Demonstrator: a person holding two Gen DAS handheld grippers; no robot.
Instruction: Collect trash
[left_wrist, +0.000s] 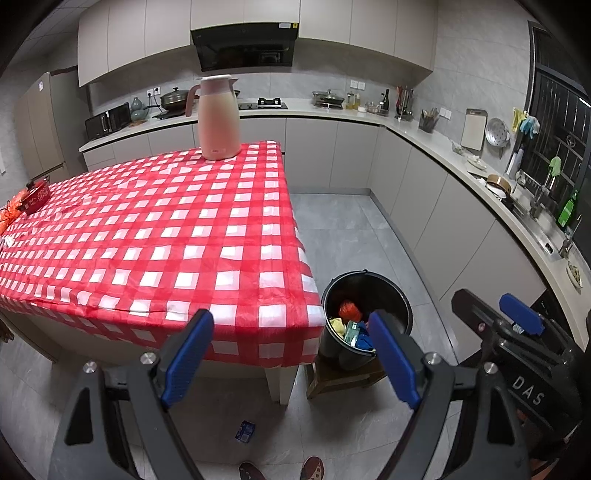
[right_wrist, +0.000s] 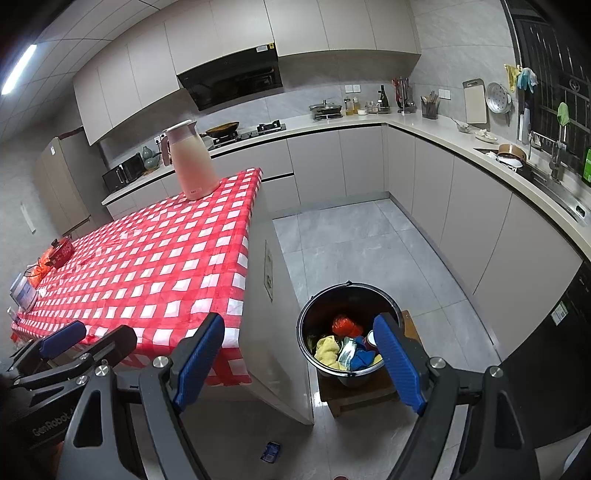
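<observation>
Both grippers hang with their jaws spread wide and nothing between the blue pads. Under the left gripper (left_wrist: 291, 354), low on the grey floor and just inside its left finger, lies one small blue wrapper (left_wrist: 245, 432); from the right wrist view that same wrapper (right_wrist: 270, 452) sits low between the jaws of the right gripper (right_wrist: 301, 360), nearer the left finger. At the very bottom edge of the left view, two shoe tips (left_wrist: 312, 469) poke in.

Next out, one black bucket (left_wrist: 402, 306) stands on one low wooden stool (left_wrist: 332, 384), and the left gripper's right finger crosses in front of its rim. In the right view the bucket (right_wrist: 310, 314) sits just inside the right finger. Inside it is a heap of trash (right_wrist: 345, 341): one red piece, one yellow, some blue and a silvery packet.

Left of the jaws spreads one table under a red-and-white checked cloth (left_wrist: 166, 229). At its far end stands one pink jug (left_wrist: 216, 118), upright. Beyond that runs the kitchen counter (left_wrist: 332, 110).
</observation>
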